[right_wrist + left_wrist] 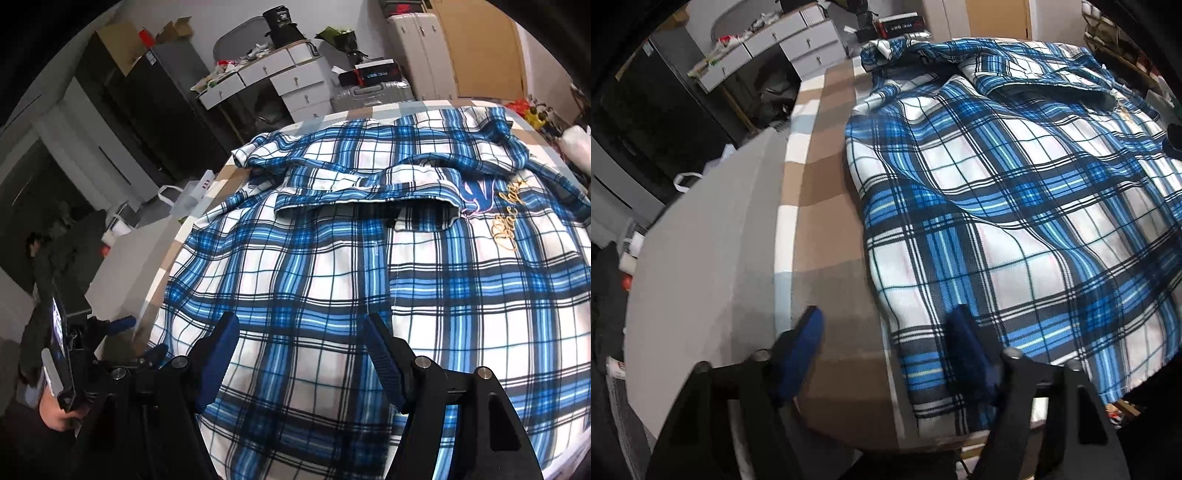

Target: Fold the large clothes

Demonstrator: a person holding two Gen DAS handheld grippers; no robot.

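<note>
Across the bed (827, 192), on its brown/beige/white checked cover, lies the blue-and-white plaid shirt (332, 266), spread mostly flat and covering most of the surface. Long axis runs from the near hem to the far collar end, so the shirt points away from both cameras toward the drawer unit (295, 85). Hem sits at the near edge of the bed; the shirt's left side edge runs roughly parallel to the bed's left edge, with a strip of bare cover between them. A sleeve (362, 192) is folded across the upper body, lying crosswise to the long axis, cuff opening facing the camera. Gold script embroidery (511, 218) shows on the chest to the right of that sleeve.

Right gripper (301, 354): fingers spread, hovering over the lower shirt body, nothing pinched.

Left gripper (886, 347): fingers spread, straddling the shirt's left side edge near the hem — left finger over bare cover, right finger over the plaid. Not gripping the cloth. Seen from the right wrist, it sits at the bed's near-left corner, held in a hand (55, 411).
</note>
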